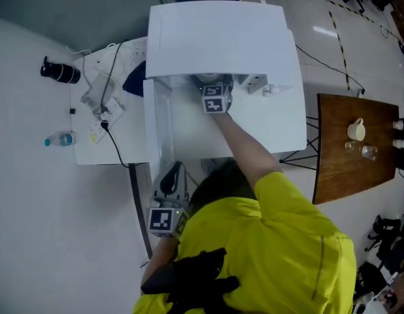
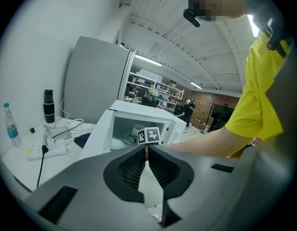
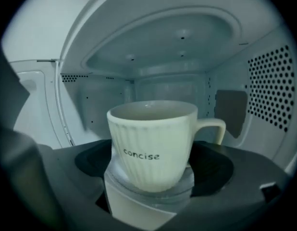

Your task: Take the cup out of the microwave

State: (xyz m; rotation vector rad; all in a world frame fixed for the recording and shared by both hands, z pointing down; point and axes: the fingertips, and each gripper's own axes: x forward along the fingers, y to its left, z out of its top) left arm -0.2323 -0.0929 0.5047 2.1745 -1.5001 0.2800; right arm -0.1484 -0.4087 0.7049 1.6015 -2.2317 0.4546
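Note:
A cream ribbed cup (image 3: 151,146) printed "concise" stands on the glass turntable inside the white microwave (image 1: 221,38), its handle pointing right. My right gripper (image 3: 153,161) is reached into the oven's mouth, marker cube (image 1: 215,100) just outside. Its jaws stand wide on either side of the cup's lower half, and I see no pad pressing on it. In the left gripper view the cup (image 2: 137,130) shows small inside the cavity. My left gripper (image 2: 146,150) hangs back at the lower left, by the outer end of the open door (image 1: 156,129), fingertips together with nothing between them.
Left of the microwave, a white table (image 1: 117,146) carries cables, a power strip, a black flask (image 1: 59,72) and a water bottle (image 1: 59,139). A wooden side table (image 1: 355,169) at right holds a cup and glasses. The person's right arm stretches across the oven's front.

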